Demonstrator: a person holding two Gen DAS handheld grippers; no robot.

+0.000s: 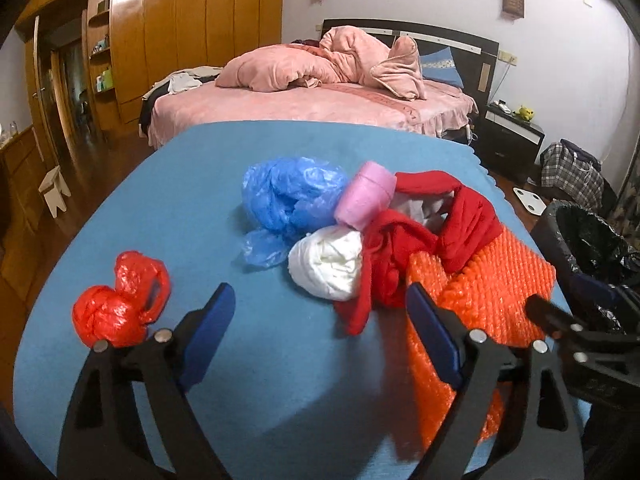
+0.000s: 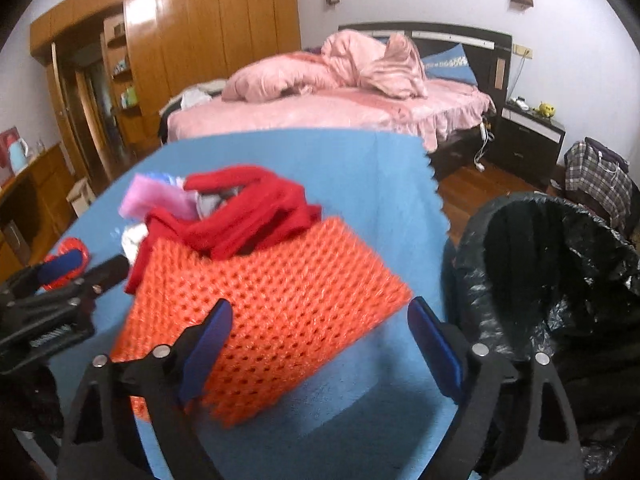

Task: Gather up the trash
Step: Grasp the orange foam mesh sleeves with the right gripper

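Trash lies on a blue-covered table (image 1: 192, 208). Near the left edge sits a knotted red plastic bag (image 1: 116, 308). In the middle are a crumpled blue plastic bag (image 1: 288, 200), a pink roll (image 1: 366, 200), a white wad (image 1: 328, 266) and a red cloth (image 1: 400, 248). An orange bubble-wrap sheet (image 1: 492, 292) lies at the right. My left gripper (image 1: 320, 316) hovers open over bare cloth between the red bag and the white wad. My right gripper (image 2: 320, 328) is open above the orange bubble wrap (image 2: 272, 312), nothing pressed between its pads.
A bin with a black liner (image 2: 552, 276) stands just off the table's right edge. Beyond the table are a pink bed (image 1: 320, 100), a wooden wardrobe (image 1: 192, 24), a dark nightstand (image 1: 512, 136) and a checked bag (image 1: 572, 172) on the wood floor.
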